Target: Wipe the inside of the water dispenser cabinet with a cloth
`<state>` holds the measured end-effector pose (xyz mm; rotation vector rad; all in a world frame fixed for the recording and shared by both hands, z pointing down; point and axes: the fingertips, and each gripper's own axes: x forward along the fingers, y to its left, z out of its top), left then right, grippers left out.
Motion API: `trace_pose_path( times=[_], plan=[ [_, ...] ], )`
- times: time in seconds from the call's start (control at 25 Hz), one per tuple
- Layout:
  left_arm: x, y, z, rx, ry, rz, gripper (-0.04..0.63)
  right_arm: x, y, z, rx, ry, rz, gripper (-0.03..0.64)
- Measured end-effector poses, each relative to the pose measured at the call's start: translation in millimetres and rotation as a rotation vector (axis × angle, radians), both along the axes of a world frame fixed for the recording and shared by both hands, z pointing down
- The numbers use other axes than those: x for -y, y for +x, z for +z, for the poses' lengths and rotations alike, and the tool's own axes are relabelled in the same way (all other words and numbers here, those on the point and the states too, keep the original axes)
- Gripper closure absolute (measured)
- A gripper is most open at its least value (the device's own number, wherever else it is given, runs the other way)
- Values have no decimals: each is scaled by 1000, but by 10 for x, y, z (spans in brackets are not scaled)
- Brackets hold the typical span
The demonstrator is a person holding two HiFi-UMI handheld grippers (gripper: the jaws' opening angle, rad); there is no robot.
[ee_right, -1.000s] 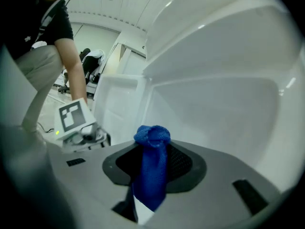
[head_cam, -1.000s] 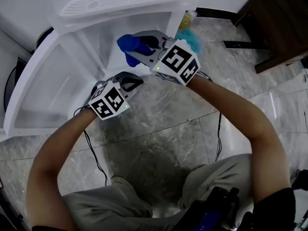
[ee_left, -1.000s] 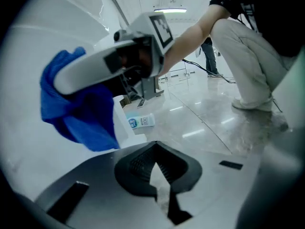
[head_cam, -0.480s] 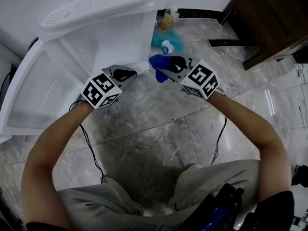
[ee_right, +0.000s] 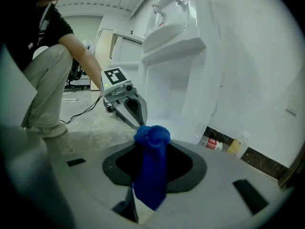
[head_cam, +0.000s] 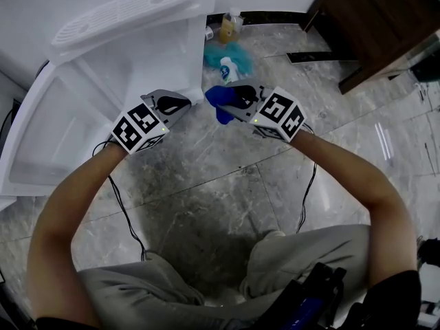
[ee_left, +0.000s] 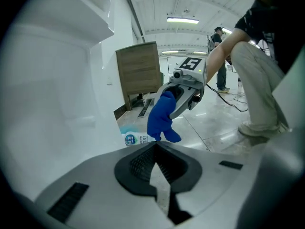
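A blue cloth [head_cam: 217,99] is bunched between the jaws of my right gripper [head_cam: 223,100], which is shut on it. The cloth hangs above the marble floor, just outside the white water dispenser cabinet [head_cam: 148,64]. In the right gripper view the cloth [ee_right: 150,175] fills the jaw gap, its rounded end sticking out at the tips. My left gripper [head_cam: 180,106] is shut and empty, close beside the right one, in front of the cabinet's lower opening. The left gripper view looks across at the cloth [ee_left: 162,118]. The cabinet door [head_cam: 41,133] stands open at the left.
On the floor beside the cabinet lie a teal cloth [head_cam: 232,52], a blue-labelled bottle [head_cam: 226,68] and a yellow bottle [head_cam: 228,27]. A dark wooden cabinet [head_cam: 375,26] stands at the upper right. Cables [head_cam: 127,215] trail across the floor by my knees.
My right gripper has drawn the blue cloth out of the cabinet opening, rightwards and lower over the floor. The left gripper has shifted a little and stays shut.
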<state>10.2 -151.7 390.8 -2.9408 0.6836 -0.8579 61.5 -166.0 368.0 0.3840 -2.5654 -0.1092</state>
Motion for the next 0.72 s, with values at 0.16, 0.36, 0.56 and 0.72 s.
trace_pose_path(
  times=[0.16, 0.36, 0.56, 0.72],
  plan=[
    [-31, 62, -19, 12, 16, 16, 589, -46, 18, 22, -21, -1, -16, 503],
    [-26, 100, -37, 10, 22, 24, 589, -55, 89, 80, -41, -14, -8, 503],
    [-29, 125, -31, 19, 26, 30, 589, -60, 92, 87, -49, -11, -12, 503],
    [-57, 149, -13, 27, 20, 36, 589, -74, 85, 93, -51, -6, -22, 503]
  ],
)
